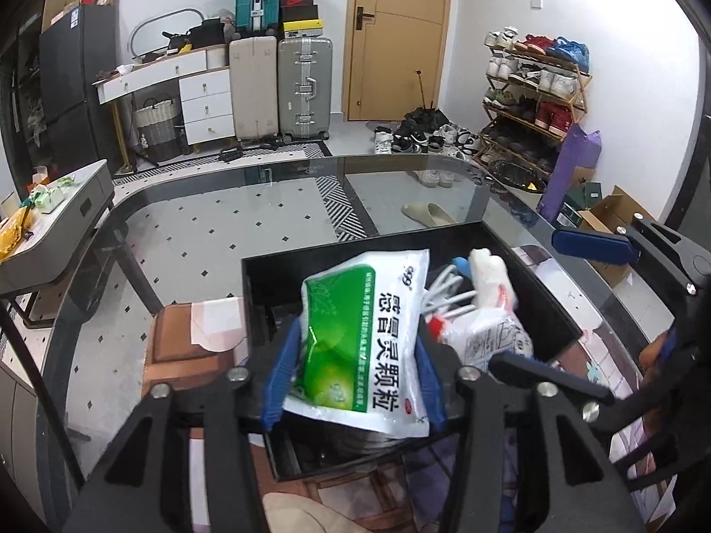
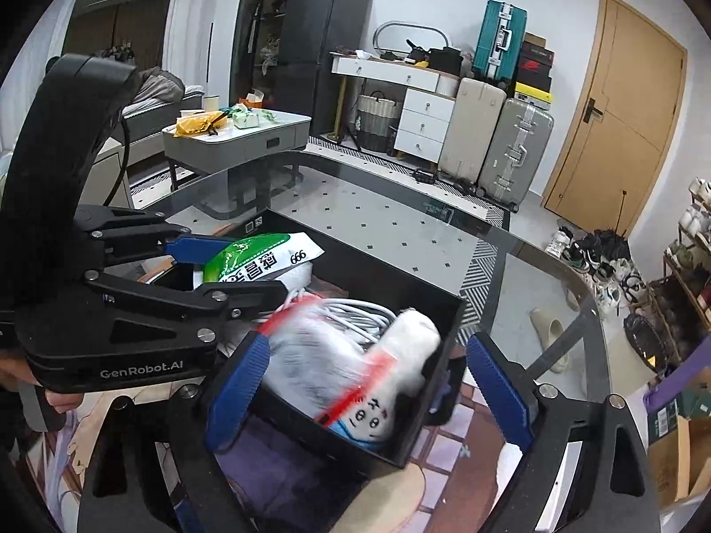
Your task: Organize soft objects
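Observation:
A black bin (image 1: 333,251) stands on the glass table (image 1: 222,204). A green-and-white medicine packet (image 1: 355,333) leans over the bin's near rim, between the blue pads (image 1: 280,373) of my left gripper (image 1: 355,377); the jaws stand apart and I see no pinch on it. In the right wrist view my right gripper (image 2: 369,386) is wide open over the bin (image 2: 364,254). A blurred clear bag with a red strip (image 2: 311,355) lies between its pads, untouched. A white plush toy (image 2: 413,337) and a coiled white cable (image 2: 355,311) lie inside. The left gripper (image 2: 240,268) reaches in from the left.
A printed mat (image 2: 466,422) lies under the bin. A brown chair seat (image 1: 186,346) shows through the glass on the left. A grey side table (image 2: 240,133) with clutter stands beyond. Suitcases (image 1: 304,89), a door and a shoe rack (image 1: 533,102) line the far wall.

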Tool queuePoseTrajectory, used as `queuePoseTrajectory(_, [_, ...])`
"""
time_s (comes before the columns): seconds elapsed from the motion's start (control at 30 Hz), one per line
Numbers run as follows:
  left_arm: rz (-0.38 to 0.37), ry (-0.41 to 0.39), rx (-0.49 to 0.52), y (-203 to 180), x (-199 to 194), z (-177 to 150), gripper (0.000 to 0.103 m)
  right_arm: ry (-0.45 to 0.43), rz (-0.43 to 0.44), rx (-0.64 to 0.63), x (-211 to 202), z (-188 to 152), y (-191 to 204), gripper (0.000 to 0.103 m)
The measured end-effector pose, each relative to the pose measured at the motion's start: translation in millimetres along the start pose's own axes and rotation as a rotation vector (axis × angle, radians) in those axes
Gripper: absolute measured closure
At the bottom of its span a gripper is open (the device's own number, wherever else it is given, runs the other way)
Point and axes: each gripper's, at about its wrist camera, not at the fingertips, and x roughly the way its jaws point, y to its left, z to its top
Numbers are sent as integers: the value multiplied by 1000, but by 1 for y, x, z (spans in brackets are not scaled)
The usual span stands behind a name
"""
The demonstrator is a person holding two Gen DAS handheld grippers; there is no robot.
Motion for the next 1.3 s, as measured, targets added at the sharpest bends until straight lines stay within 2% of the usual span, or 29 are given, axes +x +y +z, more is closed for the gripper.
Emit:
queuePoseTrajectory(0.1, [28,-19,19,-1,-8,-3,35,-16,-3,33,-9,-3,-6,8])
queuePoseTrajectory(0.2, [-5,-40,8,0,-18,-5,22,-34,-9,56,-18,-7,-7,3])
queuePoseTrajectory(0.23, [10,-48,8,-1,-22,-6,19,-41,-8,65,-23,-9,-7,1])
queuePoseTrajectory(0.3, [46,-63,3,0,-28,-8,6,-53,-13,82,-29,-12,-8,1])
queuePoseTrajectory(0.33, [51,-73,-1,0,-31,-8,4,-57,-16,88,-32,-14,-10,1])
queuePoseTrajectory(0.47, [64,-119,-29,7,-48,-13,0,-92,-18,123,-46,-20,-10,1])
queuePoseTrajectory(0.63, [102,-173,-26,8,-68,-23,0,-146,-14,171,-62,-27,-6,1])
queuePoseTrajectory(0.83, [93,-211,-67,14,-84,-38,0,-202,-16,185,-78,-39,5,1])
queuePoseTrajectory(1.17, [114,-248,-31,8,-96,-68,0,-210,-17,176,-78,-62,19,1])
queuePoseTrajectory(1.3, [121,-256,-25,7,-92,-75,0,-230,-44,183,-76,-67,19,1])
